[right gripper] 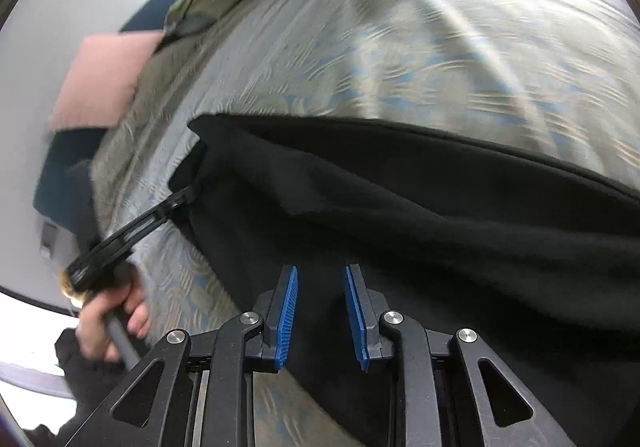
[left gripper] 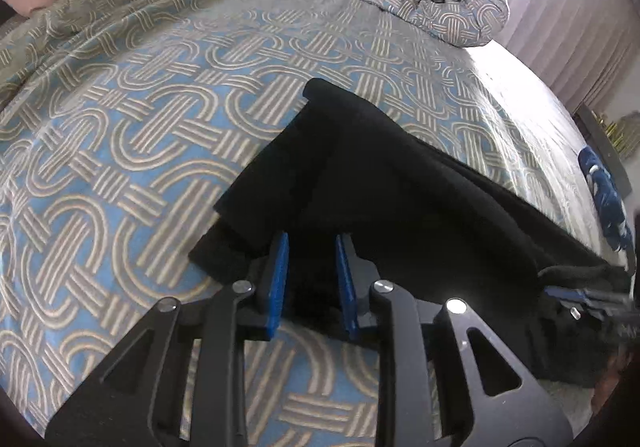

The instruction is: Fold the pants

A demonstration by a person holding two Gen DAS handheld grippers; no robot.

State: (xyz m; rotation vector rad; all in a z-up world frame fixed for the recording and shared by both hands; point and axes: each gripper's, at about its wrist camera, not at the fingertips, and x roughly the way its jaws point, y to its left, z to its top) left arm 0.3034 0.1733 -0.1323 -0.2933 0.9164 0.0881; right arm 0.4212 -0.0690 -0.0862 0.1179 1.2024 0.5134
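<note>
Black pants (left gripper: 360, 183) lie on the patterned bedspread (left gripper: 140, 119), near its front edge, already doubled lengthwise so that one leg rests on the other with the hems stacked at the far end. I hold the left gripper (left gripper: 312, 271) over the nearer edge of the cloth; its blue pads (left gripper: 280, 271) stand narrowly apart with dark fabric between them, and I cannot tell whether they pinch it. The right gripper (right gripper: 320, 311) hovers over the other end of the pants (right gripper: 400, 227), its jaws likewise narrowly parted, with black cloth beneath and between them (this view is blurred, so a grip cannot be confirmed). I judge the lengthwise fold done; the crosswise folds remain, and no end is lifted yet.
</note>
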